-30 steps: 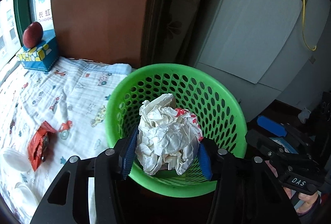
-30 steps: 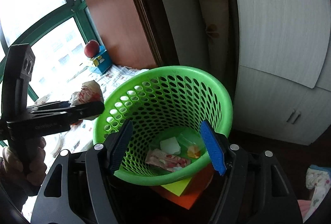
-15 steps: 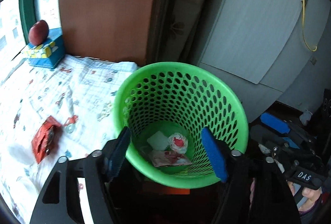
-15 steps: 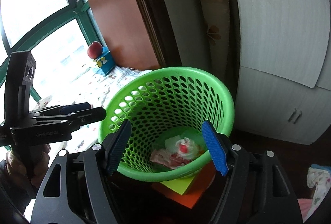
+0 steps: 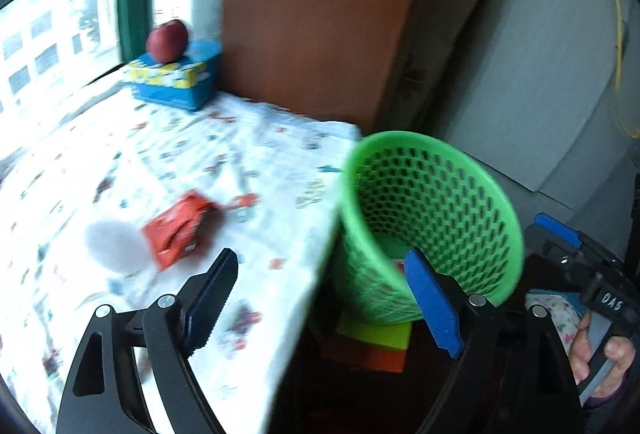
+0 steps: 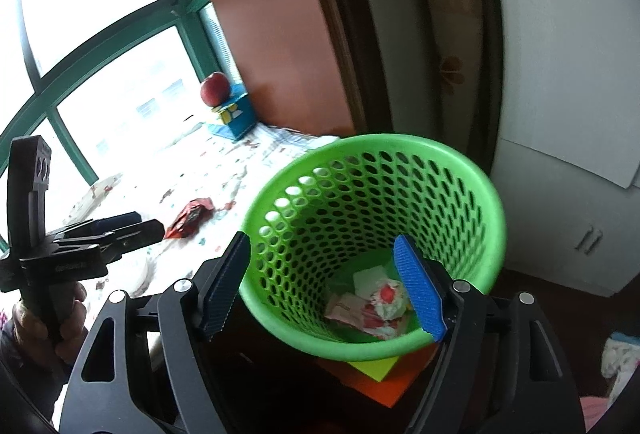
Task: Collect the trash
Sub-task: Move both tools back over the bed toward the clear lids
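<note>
Paper ball [image 6: 386, 300] dropped in bin [image 6: 486, 193] — left gripper [image 5: 322, 300] just opened, empty, right gripper [image 6: 322, 286] open too; red wrapper [image 5: 178, 230] left on table.

Hidden or unclear, for your check:
- White blurred thing [image 5: 114, 244] beside the red wrapper [image 5: 178, 232] on the cloth: you cannot identify it.
- Green basket [image 5: 432, 218]: floor hidden from your left wrist camera.
- Crumpled paper [image 6: 386, 300]: partly behind a blue pad.
- Orange and yellow sheets [image 6: 380, 374] under the basket: mostly covered.
- Cloth print: smeared.
</note>
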